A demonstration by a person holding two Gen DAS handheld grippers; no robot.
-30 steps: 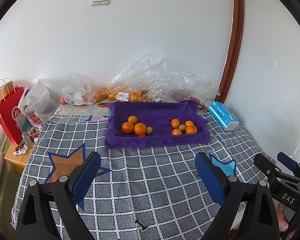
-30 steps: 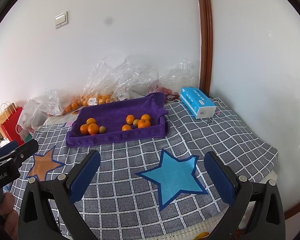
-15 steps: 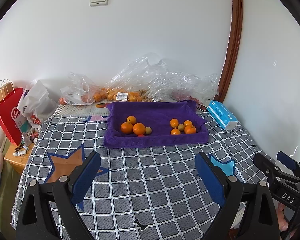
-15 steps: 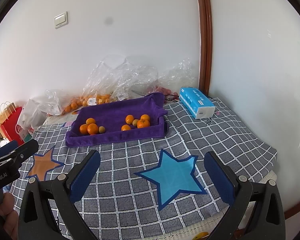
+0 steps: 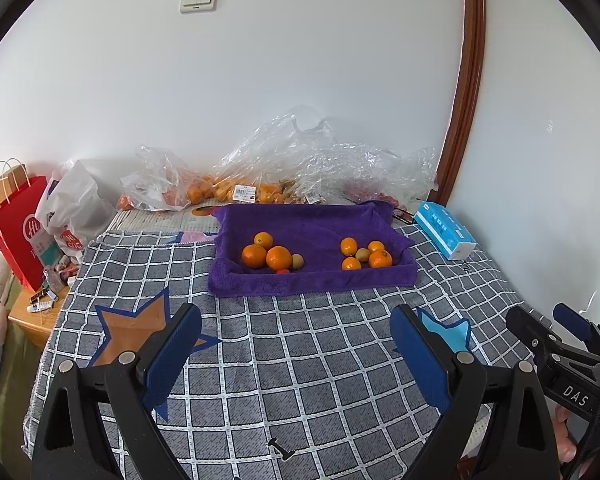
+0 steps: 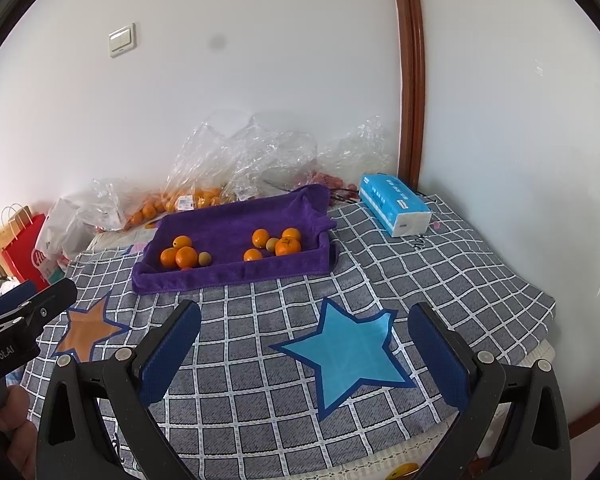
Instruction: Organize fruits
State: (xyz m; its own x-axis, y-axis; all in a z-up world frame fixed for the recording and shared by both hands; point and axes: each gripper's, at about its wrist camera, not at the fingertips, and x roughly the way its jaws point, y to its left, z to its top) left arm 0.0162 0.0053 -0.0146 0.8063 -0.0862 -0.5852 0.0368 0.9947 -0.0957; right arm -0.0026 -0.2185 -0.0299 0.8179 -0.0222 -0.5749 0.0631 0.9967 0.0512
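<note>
Both the left gripper (image 5: 296,332) and right gripper (image 6: 304,330) hang empty, jaws apart, well short of the purple cloth-lined tray (image 5: 312,280). Approach one round orange fruit (image 5: 279,257) from above, avoiding its neighbours.

Bare checked cloth (image 5: 300,344) up to purple tray (image 5: 312,280); plastic bags (image 5: 324,164) behind

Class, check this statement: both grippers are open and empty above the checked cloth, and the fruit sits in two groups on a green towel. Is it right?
One detail is wrong: the towel is purple, not green, as both wrist views show. The rest holds: the left gripper and right gripper have open, empty jaws above the checked cloth, and the fruit sits in two groups, left and right.
</note>
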